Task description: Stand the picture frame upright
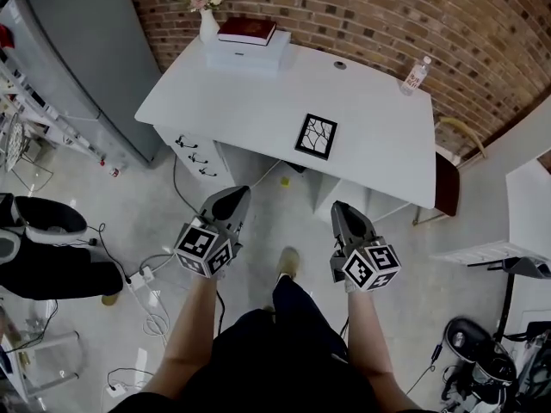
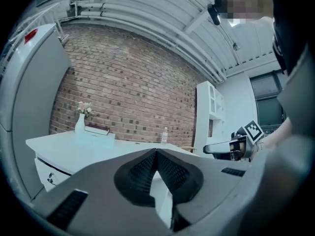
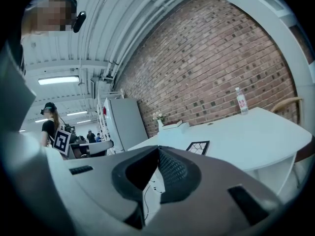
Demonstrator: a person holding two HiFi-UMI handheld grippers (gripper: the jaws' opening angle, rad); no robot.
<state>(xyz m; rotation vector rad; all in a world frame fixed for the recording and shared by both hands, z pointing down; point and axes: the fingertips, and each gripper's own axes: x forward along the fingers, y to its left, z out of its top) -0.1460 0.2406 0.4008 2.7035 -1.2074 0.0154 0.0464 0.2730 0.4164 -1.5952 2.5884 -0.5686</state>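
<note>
Lying flat on the white desk (image 1: 241, 101), the picture frame (image 1: 316, 136) sits well ahead of the left gripper (image 1: 235, 194) and right gripper (image 1: 341, 207), both pressed together, empty. Open early, probably taking its near edge.

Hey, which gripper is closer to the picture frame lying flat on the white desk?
Right. The right gripper hangs in front of the desk, almost straight before the picture frame; the left gripper is also short of it, but farther to the frame's left.
</note>
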